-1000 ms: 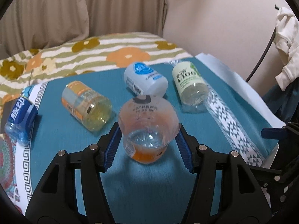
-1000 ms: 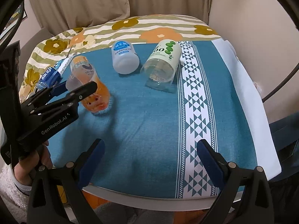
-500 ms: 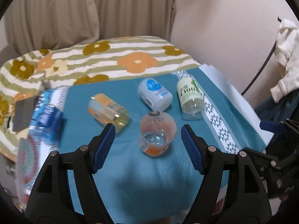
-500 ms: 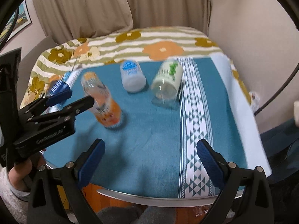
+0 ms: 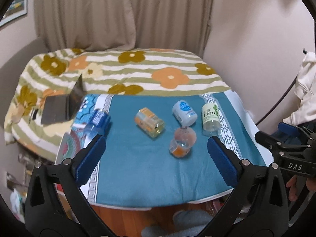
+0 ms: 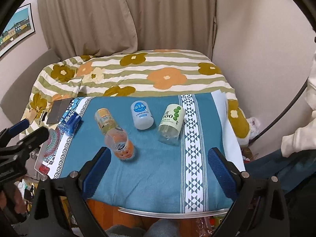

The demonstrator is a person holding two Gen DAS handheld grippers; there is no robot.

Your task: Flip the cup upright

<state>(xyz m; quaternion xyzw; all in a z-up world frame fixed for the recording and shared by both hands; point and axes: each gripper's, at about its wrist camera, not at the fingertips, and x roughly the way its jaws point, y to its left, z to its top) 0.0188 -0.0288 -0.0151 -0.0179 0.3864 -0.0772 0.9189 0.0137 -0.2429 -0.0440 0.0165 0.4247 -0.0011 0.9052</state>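
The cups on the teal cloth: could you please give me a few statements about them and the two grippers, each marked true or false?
1. The orange cup stands upright on the teal cloth, its open mouth up. True.
2. The left gripper is shut on the orange cup. False: it is open and clear of the cup.
3. The green-label cup lies on its side. True.
4. The white cup with the blue end stands upright. False: it lies on its side too.
5. The right gripper holds the green-label cup. False: it is open and holds nothing.
6. The blue cup lies near the cloth's left edge. True.
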